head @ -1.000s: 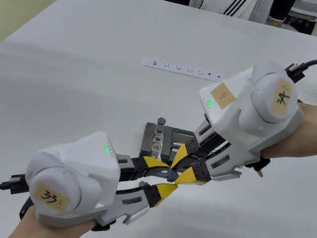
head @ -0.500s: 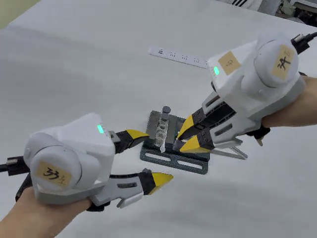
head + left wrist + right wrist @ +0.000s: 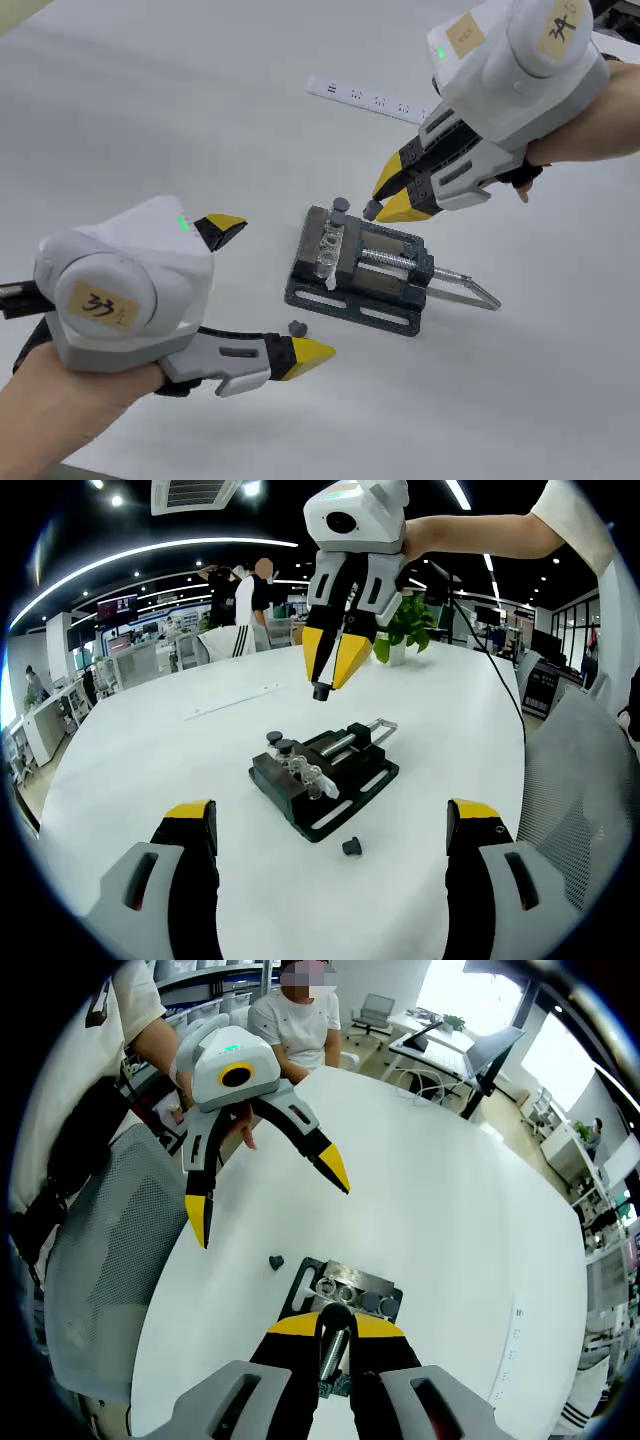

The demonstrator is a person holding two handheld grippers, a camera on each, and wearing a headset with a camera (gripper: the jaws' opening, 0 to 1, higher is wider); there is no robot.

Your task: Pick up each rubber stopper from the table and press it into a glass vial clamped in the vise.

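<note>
Rubber stopper, item in hand: where entered?
— Pinched between the yellow tips of the right gripper, raised off the table above the far end of the vise. The right gripper view agrees: tips closed on the dark plug, vise directly below.

Change since a second ago?
— Both grippers were down low then, tips crowded together at the near edge of the vise. The right gripper has since lifted away with the stopper. The left gripper has drawn back toward the person, jaws spread wide and holding nothing.

Second stopper?
— Loose stopper, lying on the table just beside the vise's near corner, between the vise and the left gripper's lower jaw. Nothing touches it.

Vials?
— Glass vials, a row clamped in the vise. Capped vial at the far end already carries a dark plug. The nearer ones look open, though the clear glass makes that hard to tell.

Meaning for the task?
— Judged: pick-up is done for this stopper, pressing not yet. The right gripper has the height to come down onto an open vial mouth. The left stands clear of that path and is well placed to take the loose stopper next.
</note>
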